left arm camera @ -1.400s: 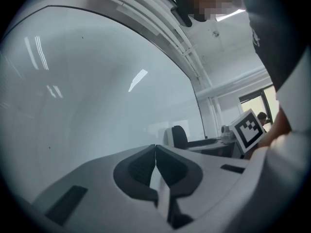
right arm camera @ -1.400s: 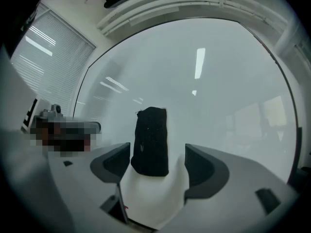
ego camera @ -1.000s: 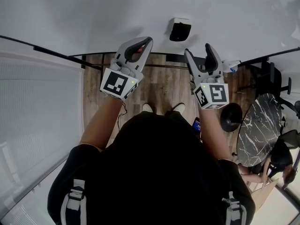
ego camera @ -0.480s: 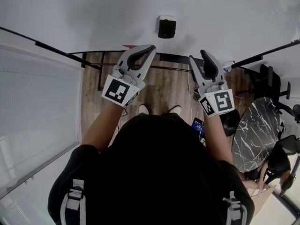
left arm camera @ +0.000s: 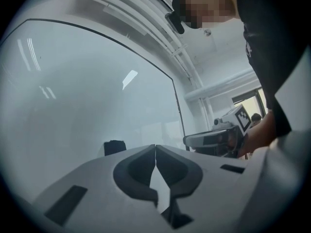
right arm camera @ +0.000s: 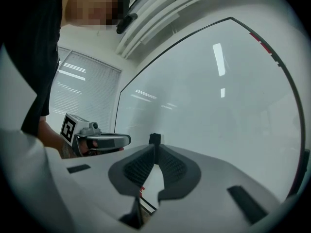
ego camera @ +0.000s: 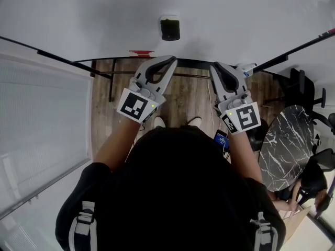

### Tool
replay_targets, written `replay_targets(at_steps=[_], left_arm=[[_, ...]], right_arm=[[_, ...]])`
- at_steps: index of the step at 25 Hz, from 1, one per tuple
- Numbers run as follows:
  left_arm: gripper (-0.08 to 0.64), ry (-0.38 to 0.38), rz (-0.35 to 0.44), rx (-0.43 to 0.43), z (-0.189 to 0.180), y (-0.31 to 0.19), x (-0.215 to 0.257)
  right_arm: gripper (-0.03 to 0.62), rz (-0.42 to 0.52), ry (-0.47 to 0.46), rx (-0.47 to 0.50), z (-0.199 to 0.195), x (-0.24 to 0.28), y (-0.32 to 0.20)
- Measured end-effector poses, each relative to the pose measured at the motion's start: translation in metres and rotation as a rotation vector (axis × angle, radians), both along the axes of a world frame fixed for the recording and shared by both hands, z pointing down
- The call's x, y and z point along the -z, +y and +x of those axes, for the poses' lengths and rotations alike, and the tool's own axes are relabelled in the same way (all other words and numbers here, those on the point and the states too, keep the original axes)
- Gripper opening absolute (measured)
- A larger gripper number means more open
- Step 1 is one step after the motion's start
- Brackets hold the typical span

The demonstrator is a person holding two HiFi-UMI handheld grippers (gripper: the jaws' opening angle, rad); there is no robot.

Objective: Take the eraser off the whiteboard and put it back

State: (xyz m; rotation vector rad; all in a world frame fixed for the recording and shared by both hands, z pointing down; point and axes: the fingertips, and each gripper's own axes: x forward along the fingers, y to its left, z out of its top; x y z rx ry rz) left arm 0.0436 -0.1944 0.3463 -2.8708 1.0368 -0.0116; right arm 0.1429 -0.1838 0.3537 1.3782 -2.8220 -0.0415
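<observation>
The black eraser (ego camera: 169, 29) clings to the whiteboard (ego camera: 246, 14), ahead of both grippers and apart from them. My left gripper (ego camera: 173, 60) points at the board with its jaws shut and empty; in the left gripper view the eraser (left arm camera: 114, 147) shows left of its tips (left arm camera: 155, 146). My right gripper (ego camera: 213, 66) is closing, its tips meeting with nothing between them. In the right gripper view the eraser (right arm camera: 154, 139) sits just beyond its tips (right arm camera: 155, 146). Each gripper appears in the other's view, the right gripper (left arm camera: 214, 139) and the left gripper (right arm camera: 104, 141).
A red marker (ego camera: 141, 52) and a white marker (ego camera: 247, 67) lie on the board's ledge. Wood floor (ego camera: 183, 95) lies below. A marble table (ego camera: 288, 140) and dark chairs (ego camera: 303, 88) stand to the right, window blinds (ego camera: 42, 114) to the left.
The right gripper's jaws went from wide open to closed. Both grippers shifted along the board, and the eraser now shows further left and higher in the head view.
</observation>
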Motion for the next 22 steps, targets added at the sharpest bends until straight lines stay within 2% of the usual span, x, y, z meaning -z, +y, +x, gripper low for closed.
replay_targets(at_steps=[4,8,22], left_arm=[[0.005,0.009,-0.013,-0.014,0.012,0.005,-0.003],[0.005,0.015,-0.042,-0.017,0.015,0.007,-0.009],[0.005,0.011,-0.055,-0.051,0.014,0.014,-0.026]], right_arm=[[0.003,-0.005,-0.006,0.006,0.005,-0.004,0.005],[0.003,-0.006,-0.009,0.007,0.005,-0.006,0.009],[0.002,-0.027,-0.010,0.004,-0.003,-0.016,0.014]])
